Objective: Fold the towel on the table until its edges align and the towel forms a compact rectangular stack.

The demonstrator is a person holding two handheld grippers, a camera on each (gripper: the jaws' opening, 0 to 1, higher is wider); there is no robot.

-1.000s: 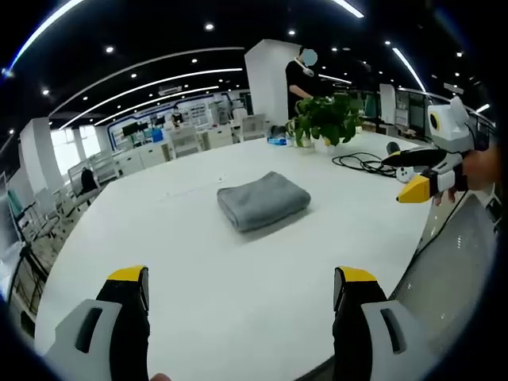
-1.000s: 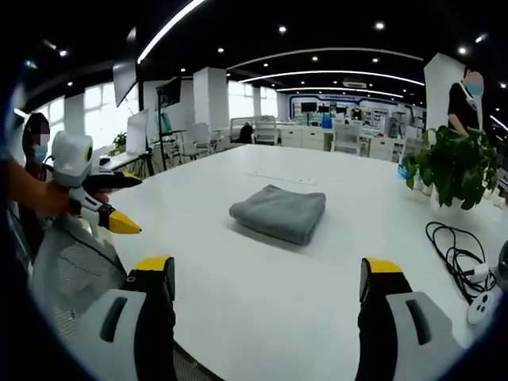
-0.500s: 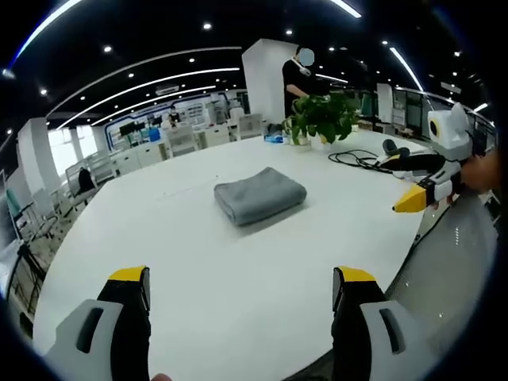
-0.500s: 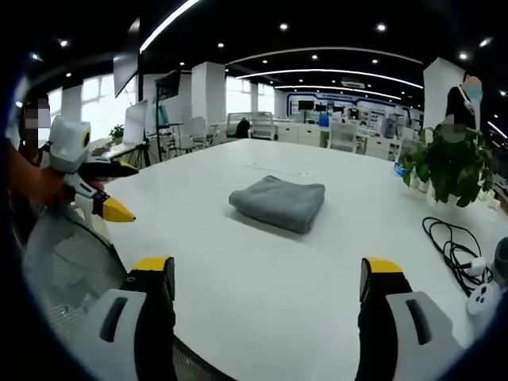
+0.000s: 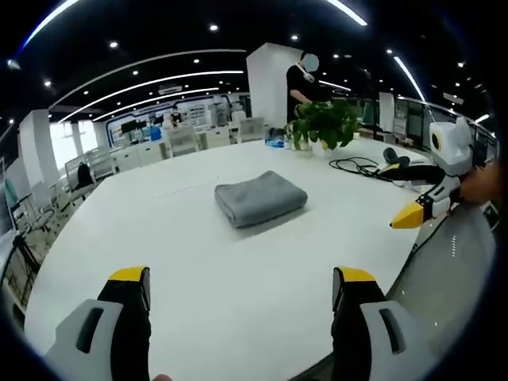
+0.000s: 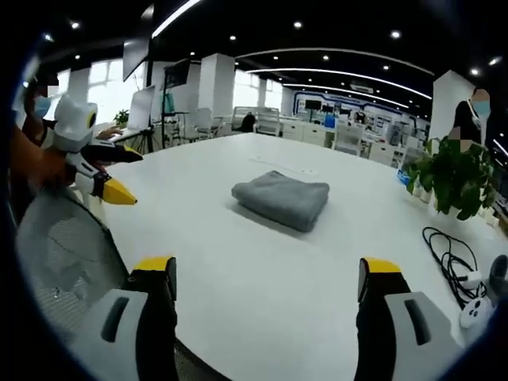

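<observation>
Towel [image 5: 261,199] folded, mid-surface [image 5: 198,262], well apart from both grippers.
Left gripper [image 5: 242,279] & right gripper [image 6: 263,270] fingers apart, empty. Risk: any re-grab drags top layer, misaligns edges.

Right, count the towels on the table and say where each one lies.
1. A single grey towel lies folded in a compact stack near the middle of the white table, ahead of both open grippers; nothing touches it.
</observation>
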